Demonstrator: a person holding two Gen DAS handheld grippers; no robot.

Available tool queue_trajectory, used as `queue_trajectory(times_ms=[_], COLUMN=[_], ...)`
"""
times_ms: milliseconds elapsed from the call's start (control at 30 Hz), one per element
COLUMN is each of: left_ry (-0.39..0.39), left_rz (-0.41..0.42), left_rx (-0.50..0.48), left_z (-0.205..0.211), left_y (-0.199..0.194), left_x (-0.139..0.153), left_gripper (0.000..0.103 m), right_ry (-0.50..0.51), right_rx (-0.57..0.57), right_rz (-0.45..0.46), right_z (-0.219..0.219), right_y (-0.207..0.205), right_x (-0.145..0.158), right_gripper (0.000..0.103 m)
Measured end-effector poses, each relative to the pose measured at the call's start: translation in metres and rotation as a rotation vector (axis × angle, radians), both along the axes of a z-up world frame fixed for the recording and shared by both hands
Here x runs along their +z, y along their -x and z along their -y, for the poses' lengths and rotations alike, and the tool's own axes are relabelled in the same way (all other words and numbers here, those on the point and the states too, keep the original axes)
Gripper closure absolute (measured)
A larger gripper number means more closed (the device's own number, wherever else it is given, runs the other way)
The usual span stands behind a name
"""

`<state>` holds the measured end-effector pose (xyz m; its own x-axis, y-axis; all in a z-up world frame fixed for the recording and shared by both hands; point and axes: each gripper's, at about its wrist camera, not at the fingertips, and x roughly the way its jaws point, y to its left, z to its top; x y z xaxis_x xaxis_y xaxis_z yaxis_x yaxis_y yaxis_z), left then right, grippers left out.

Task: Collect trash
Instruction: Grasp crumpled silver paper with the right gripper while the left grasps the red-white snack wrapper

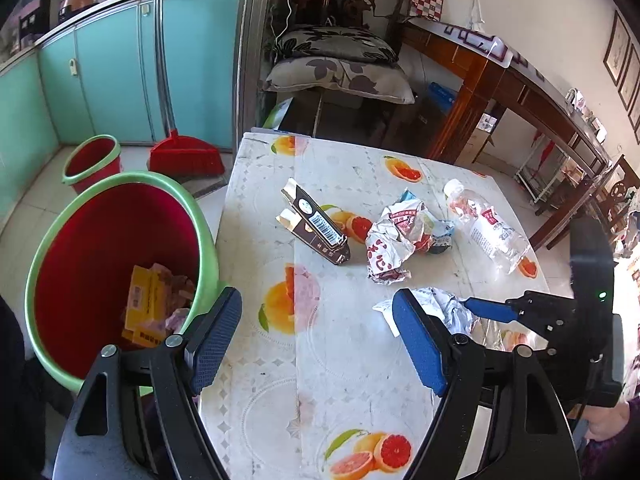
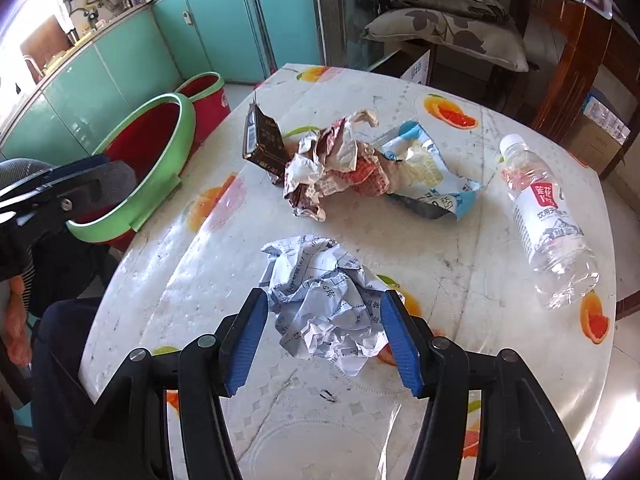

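Right gripper (image 2: 324, 334) spread around the paper wad (image 2: 326, 304), pads not yet pinching. Light, crushable: squeeze mid-bulk, not loose corners. Left gripper (image 1: 316, 344) spread, empty.

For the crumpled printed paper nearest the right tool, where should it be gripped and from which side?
Grip the crumpled printed paper across its bulky middle, coming down from above. It lies loose on the table, already between the right tool's open pads, with no stiff edge to pinch.

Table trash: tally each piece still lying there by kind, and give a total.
Crumpled white paper: 1
Crumpled foil wrapper: 1
Blue-and-white snack bag: 1
Brown carton: 1
Plastic bottle: 1
Total: 5
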<state>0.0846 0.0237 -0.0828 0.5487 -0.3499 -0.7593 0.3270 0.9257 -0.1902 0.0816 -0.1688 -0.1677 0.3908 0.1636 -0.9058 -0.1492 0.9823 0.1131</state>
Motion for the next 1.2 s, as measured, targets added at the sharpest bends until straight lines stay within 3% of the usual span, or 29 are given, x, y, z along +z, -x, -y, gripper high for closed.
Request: queue_trajectory(times_ms=[67, 133, 200, 367, 800, 1000, 1200], left_ry=[-0.004, -0.008, -0.017, -0.026, -0.087, -0.110, -0.111], left_rz=[0.006, 0.009, 0.013, 0.020, 0.028, 0.000, -0.018], left_rx=[-0.004, -0.008, -0.007, -0.026, -0.122, -0.149, -0.156], left_z=[0.004, 0.004, 0.008, 0.026, 0.087, 0.101, 0.107], left_y=[0.002, 0.003, 0.002, -0.002, -0.033, -0.045, -0.046], left_x=[0.002, 0.003, 0.003, 0.002, -0.024, -0.040, -0.049], left_gripper=[0.025, 0.026, 0.025, 0.025, 0.025, 0.025, 0.026], right_ry=[0.035, 0.069, 0.017, -0.040, -0.058, -0.074, -0.011], right_rx=[-0.012, -0.015, -0.022, -0.097, -0.257, -0.289, -0.314], right_rz=[0.024, 0.038, 0.044, 0.060, 0.123, 0.125, 0.121], right_z=[-0.001, -0.001, 0.006, 0.031, 0.089, 0.096, 0.091], right_y=[0.002, 0.004, 0.006, 0.020, 0.060, 0.060, 0.059], right_x=[-0.003, -0.003, 0.001, 0.008, 0.031, 0.029, 0.032], right_gripper=[0.046, 0.064, 0.080, 0.083, 0.083, 0.083, 0.083])
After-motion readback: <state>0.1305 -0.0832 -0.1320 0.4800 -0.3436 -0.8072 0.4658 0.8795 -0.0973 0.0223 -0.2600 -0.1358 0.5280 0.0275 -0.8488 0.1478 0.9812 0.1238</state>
